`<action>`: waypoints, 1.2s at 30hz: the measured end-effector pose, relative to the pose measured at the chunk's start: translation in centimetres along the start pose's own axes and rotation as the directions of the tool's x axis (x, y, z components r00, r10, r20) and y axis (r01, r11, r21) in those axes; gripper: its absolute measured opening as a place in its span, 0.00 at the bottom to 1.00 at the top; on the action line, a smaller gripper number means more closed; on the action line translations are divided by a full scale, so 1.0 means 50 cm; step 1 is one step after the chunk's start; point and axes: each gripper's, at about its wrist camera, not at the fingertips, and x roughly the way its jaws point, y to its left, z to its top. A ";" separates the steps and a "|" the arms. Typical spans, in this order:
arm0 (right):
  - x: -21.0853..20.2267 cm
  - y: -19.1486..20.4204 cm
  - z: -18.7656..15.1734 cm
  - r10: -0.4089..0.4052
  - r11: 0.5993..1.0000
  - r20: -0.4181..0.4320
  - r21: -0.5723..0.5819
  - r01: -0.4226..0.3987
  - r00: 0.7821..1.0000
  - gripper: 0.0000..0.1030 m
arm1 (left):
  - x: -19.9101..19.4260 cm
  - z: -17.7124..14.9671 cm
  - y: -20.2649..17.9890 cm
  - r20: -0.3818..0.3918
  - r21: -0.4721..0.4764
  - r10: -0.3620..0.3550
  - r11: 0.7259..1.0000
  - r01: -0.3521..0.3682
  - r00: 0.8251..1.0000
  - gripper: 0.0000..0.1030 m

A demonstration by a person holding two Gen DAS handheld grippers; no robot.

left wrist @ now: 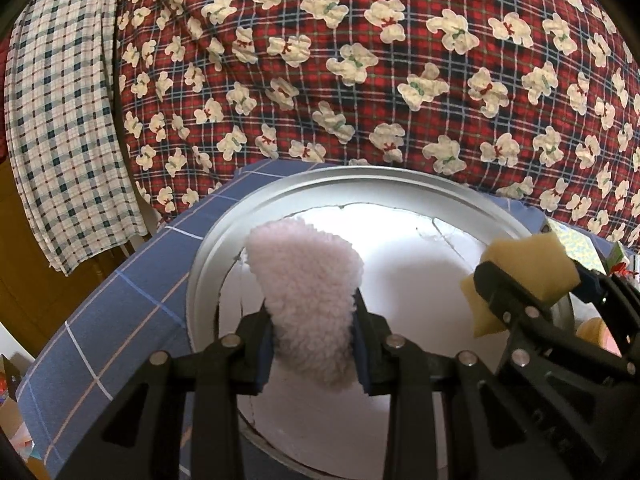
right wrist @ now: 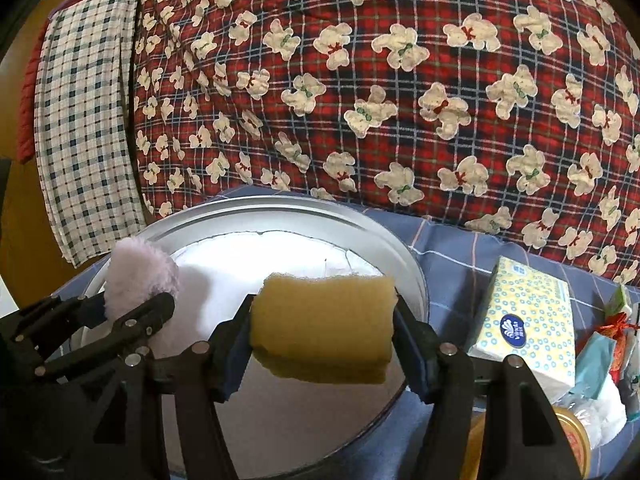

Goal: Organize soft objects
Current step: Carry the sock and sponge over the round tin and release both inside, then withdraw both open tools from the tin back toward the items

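My left gripper [left wrist: 314, 344] is shut on a fluffy pale pink pad [left wrist: 308, 288] and holds it over a round metal basin [left wrist: 208, 264] with a white bottom. My right gripper [right wrist: 322, 340] is shut on a yellow sponge [right wrist: 324, 320] and holds it over the same basin [right wrist: 404, 256]. In the left wrist view the right gripper [left wrist: 532, 284] with the sponge [left wrist: 532, 256] is at the right. In the right wrist view the left gripper [right wrist: 132, 312] with the pink pad [right wrist: 136, 276] is at the left.
The basin stands on a blue checked cloth [left wrist: 120, 304]. A red plaid quilt with bear prints [left wrist: 360, 60] rises behind it, and a checked cloth [left wrist: 60, 120] hangs at the left. A tissue pack [right wrist: 528, 320] and small packets [right wrist: 608, 344] lie right of the basin.
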 end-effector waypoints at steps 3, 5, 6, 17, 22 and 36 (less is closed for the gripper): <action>0.007 -0.004 0.000 0.022 1.000 -0.020 0.007 -0.022 1.000 0.65 | -0.003 -0.003 0.001 0.005 0.014 0.016 1.000 -0.016 1.000 0.31; 0.006 -0.003 -0.001 0.020 1.000 -0.020 0.005 -0.020 1.000 0.65 | -0.002 -0.003 0.001 0.006 0.013 0.020 1.000 -0.020 1.000 0.31; 0.005 -0.003 -0.001 0.020 1.000 -0.020 0.002 -0.020 1.000 0.65 | -0.003 -0.003 0.000 0.007 0.013 0.024 1.000 -0.024 1.000 0.31; -0.005 -0.008 -0.004 0.030 0.999 0.000 0.019 -0.030 1.000 0.67 | -0.014 -0.004 0.001 0.032 0.010 0.074 0.997 -0.075 0.997 0.49; -0.035 -0.041 0.000 0.047 0.994 0.061 0.096 -0.053 0.997 0.80 | -0.041 -0.007 0.023 0.096 -0.069 0.086 0.994 -0.080 0.992 0.75; -0.099 -0.048 0.002 -0.074 0.995 0.205 0.076 0.060 0.976 0.84 | -0.072 -0.016 0.017 0.154 -0.110 0.169 0.982 -0.153 0.974 1.00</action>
